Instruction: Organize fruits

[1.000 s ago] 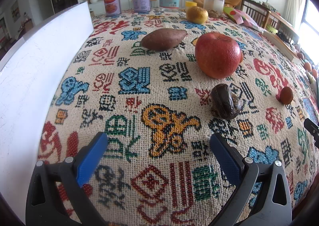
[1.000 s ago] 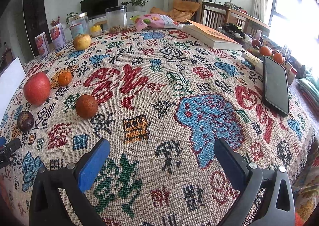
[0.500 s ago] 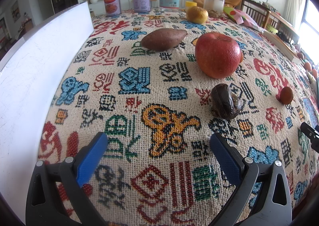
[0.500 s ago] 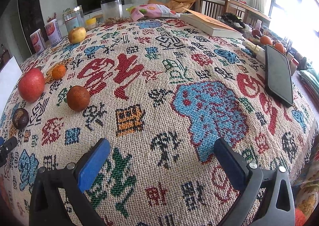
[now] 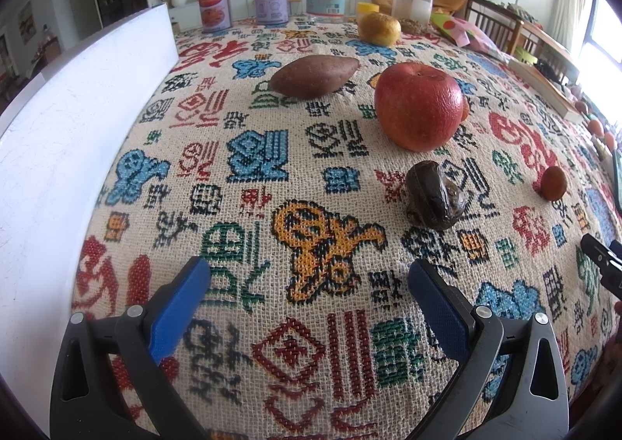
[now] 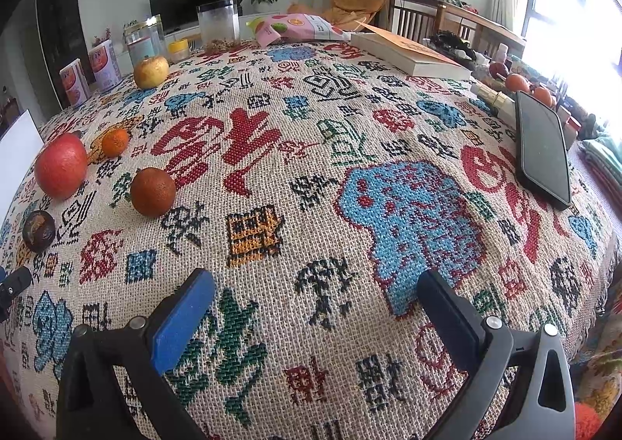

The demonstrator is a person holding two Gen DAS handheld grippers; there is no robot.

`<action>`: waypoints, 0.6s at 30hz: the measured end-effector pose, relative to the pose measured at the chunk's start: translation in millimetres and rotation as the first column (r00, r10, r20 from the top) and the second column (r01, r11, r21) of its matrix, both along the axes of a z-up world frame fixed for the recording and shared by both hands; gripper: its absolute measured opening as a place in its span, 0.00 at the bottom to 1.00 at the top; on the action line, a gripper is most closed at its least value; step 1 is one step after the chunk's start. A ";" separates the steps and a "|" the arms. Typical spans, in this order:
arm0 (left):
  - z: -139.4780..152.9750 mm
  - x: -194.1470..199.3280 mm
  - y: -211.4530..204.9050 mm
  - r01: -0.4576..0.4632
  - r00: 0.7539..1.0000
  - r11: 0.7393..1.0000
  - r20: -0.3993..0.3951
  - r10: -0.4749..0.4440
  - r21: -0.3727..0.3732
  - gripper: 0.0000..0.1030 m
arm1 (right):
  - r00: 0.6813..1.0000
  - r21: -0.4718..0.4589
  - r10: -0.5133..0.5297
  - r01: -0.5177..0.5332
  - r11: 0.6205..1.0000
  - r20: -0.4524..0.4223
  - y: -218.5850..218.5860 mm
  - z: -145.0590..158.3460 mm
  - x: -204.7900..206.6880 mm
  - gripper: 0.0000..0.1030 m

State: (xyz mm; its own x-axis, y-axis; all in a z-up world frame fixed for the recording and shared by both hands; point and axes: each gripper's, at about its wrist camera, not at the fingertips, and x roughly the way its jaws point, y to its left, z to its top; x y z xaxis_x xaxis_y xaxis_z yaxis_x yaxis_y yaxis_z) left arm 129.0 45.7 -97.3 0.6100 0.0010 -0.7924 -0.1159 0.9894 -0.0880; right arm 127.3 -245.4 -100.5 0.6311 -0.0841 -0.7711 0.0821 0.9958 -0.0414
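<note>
Left wrist view: left tongs [image 5: 309, 286] gape wide, holding nothing, low over the patterned surface [image 5: 252, 168]. From left to right sit a sweet potato [image 5: 314, 75] upper centre, a red apple [image 5: 419, 106], and a dark wrinkled fruit [image 5: 433, 196] below it. Right wrist view: right tongs [image 6: 317, 298] also wide and unladen; an orange [image 6: 152, 191] sits centre left.
</note>
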 end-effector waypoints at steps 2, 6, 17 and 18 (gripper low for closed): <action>6.7 -4.1 -5.5 0.071 0.997 0.996 0.042 -0.069 -0.059 0.97 | 1.000 -0.001 0.001 -0.001 1.000 0.002 0.2 0.0 0.5 1.00; 23.6 1.8 -35.1 0.190 0.977 0.982 0.100 -0.187 -0.017 0.97 | 1.000 -0.001 0.001 -0.001 1.000 0.005 0.4 -0.1 0.8 1.00; 14.7 37.6 -47.2 0.141 0.989 0.989 0.035 -0.142 0.032 0.56 | 1.000 -0.001 0.000 0.000 1.000 0.004 0.7 0.0 0.8 1.00; 16.8 34.7 -46.7 0.152 0.987 0.988 0.043 -0.154 0.027 0.40 | 1.000 -0.001 0.000 0.000 1.000 0.005 0.7 0.0 0.8 1.00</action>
